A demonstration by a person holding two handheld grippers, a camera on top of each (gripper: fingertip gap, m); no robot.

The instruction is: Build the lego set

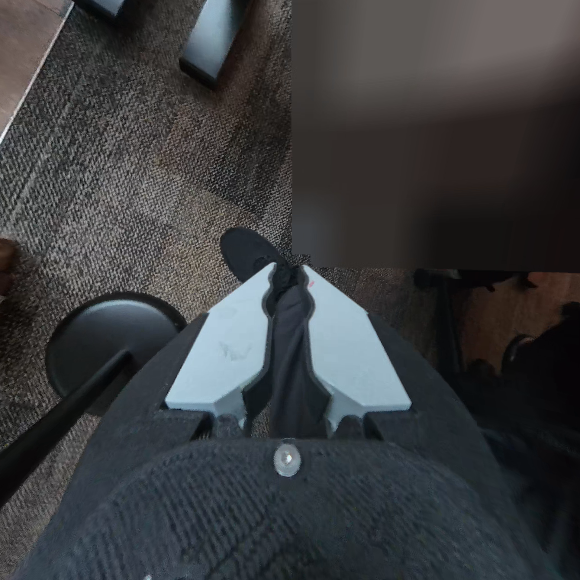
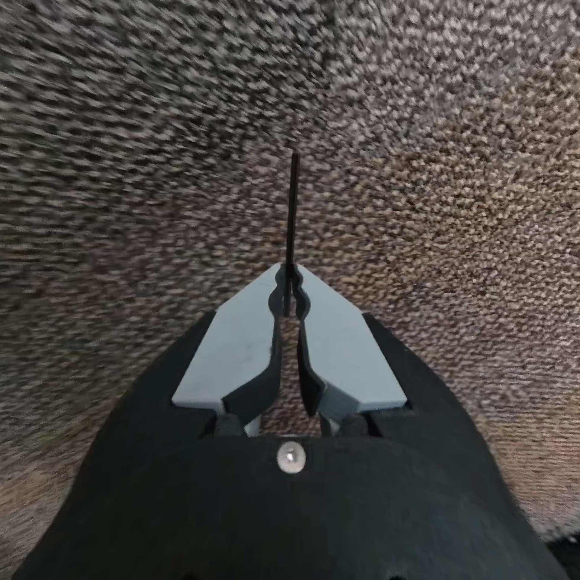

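Observation:
My right gripper [image 2: 288, 266] points down at the carpet [image 2: 439, 188] and is shut on a thin black rod [image 2: 293, 213]. The rod sticks straight out past the fingertips. My left gripper [image 1: 289, 268] also points down at the floor. Its jaws stand close together with nothing held between them. Behind its gap I see a person's dark trouser leg [image 1: 288, 345] and a black shoe [image 1: 248, 251]. No other Lego parts show in either view.
In the left wrist view, a round black stand base [image 1: 103, 342] with a slanted black pole sits on the grey-brown carpet [image 1: 125, 188] at the left. A grey furniture leg [image 1: 210, 40] stands at the top. A pale table edge [image 1: 25, 62] crosses the top left corner. My hands' fingertips stand some 75 centimetres from each other.

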